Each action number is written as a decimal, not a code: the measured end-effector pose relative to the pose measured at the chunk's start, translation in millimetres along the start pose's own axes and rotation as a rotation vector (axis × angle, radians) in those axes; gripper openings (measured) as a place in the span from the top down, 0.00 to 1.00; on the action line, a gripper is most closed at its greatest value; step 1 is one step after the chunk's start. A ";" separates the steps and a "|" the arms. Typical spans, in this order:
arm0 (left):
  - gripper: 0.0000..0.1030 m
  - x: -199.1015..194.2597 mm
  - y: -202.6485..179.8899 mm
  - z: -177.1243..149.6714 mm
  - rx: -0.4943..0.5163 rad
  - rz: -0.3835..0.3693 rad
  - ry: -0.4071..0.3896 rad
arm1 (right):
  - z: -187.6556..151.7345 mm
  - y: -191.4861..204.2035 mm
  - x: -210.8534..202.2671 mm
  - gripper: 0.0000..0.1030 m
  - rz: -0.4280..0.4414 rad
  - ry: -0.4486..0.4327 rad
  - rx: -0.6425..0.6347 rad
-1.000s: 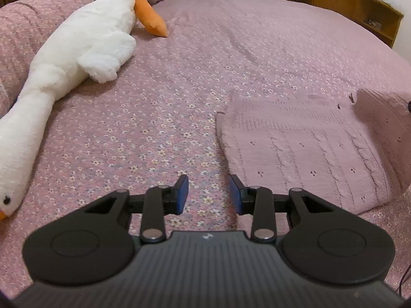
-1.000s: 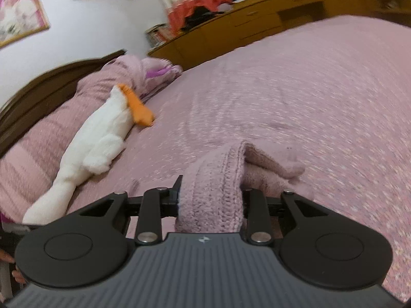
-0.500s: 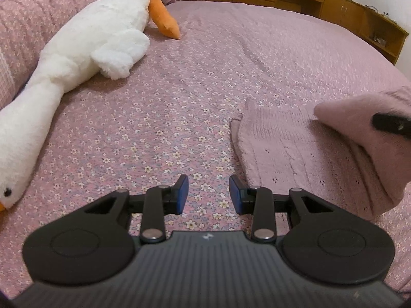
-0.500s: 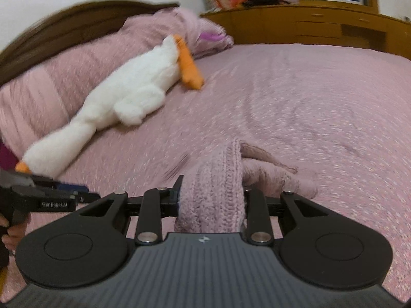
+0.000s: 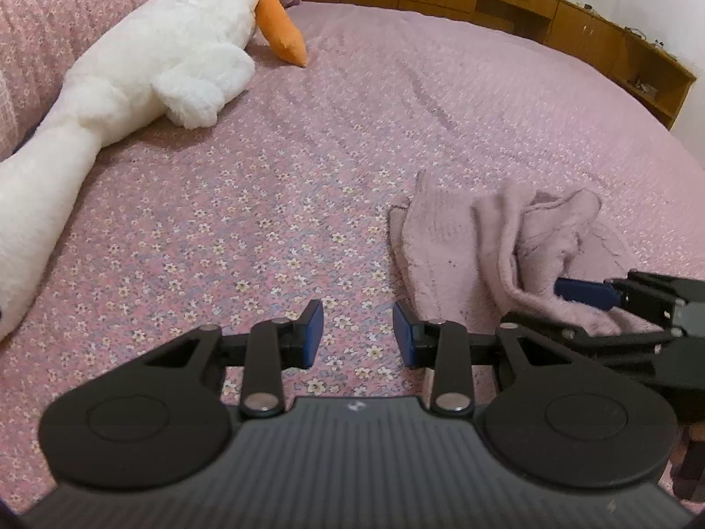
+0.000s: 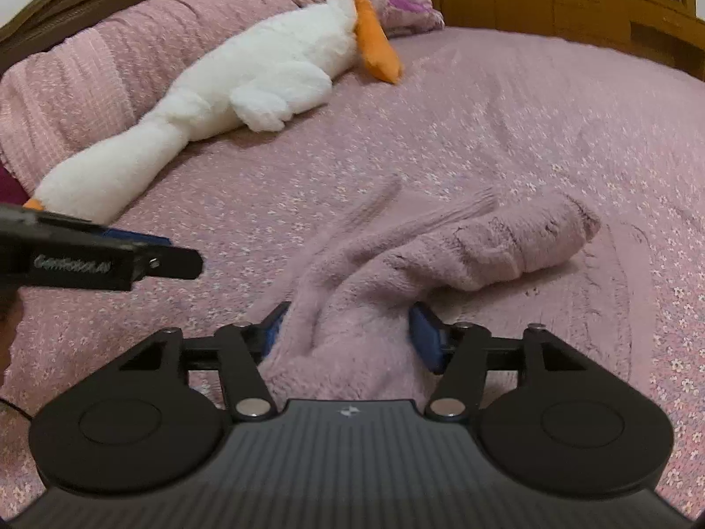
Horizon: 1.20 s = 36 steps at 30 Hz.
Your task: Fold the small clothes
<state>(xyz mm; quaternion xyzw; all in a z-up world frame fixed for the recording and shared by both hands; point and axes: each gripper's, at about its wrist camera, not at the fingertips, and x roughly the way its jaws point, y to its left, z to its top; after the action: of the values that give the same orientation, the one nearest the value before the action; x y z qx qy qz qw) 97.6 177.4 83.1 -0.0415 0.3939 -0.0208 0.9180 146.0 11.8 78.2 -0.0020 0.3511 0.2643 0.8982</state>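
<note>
Left wrist view. We record the left gripper (image 5: 358,330), its blue-padded jaws parted with nothing between them, hovering over the flowered pink bedspread (image 5: 273,203). The pink knitted garment (image 5: 467,242) lies rumpled on the bedspread, toward the right edge of the bed, just beyond and to the right of the left gripper's right finger. We note the right gripper (image 5: 617,304) entering from the right edge of the picture, with one blue pad against a fold of the garment. A white plush goose (image 5: 145,70) with orange feet lies along the left side of the bed, beside a pink quilt roll (image 5: 48,13). Wooden cabinets (image 5: 520,0) stand past the far edge of the bed.

Right wrist view. We list the right gripper (image 6: 348,335) with its jaws spread wide and a thick bundle of the garment (image 6: 440,255) lying between the two blue pads; we cannot tell whether the pads press on it or merely flank it. The rest of the garment trails forward in a folded heap on the bedspread (image 6: 528,123). The left gripper (image 6: 132,255) reaches in from the left edge, apart from the garment. The goose (image 6: 246,79) lies against the quilt roll (image 6: 75,75) at the head of the bed.
</note>
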 end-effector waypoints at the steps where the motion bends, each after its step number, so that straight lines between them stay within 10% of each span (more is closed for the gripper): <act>1: 0.64 -1.0 -0.9 0.9 -0.001 -0.009 -0.005 | -1.9 -0.3 -5.2 0.35 0.002 -0.011 0.008; 19: 0.64 -3.9 -64.4 12.4 0.089 -0.155 -0.038 | -34.5 -71.6 -104.4 0.29 -0.078 -0.155 0.184; 36: 0.61 53.8 -121.4 7.0 0.194 -0.120 -0.033 | -62.0 -132.8 -99.4 0.27 -0.122 -0.153 0.410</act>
<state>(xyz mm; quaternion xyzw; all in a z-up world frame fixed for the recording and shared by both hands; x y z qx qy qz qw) 139.1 53.1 60.4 0.0237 0.3716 -0.1132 0.9212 109.2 -161.2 70.1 0.1797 0.3274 0.1321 0.9182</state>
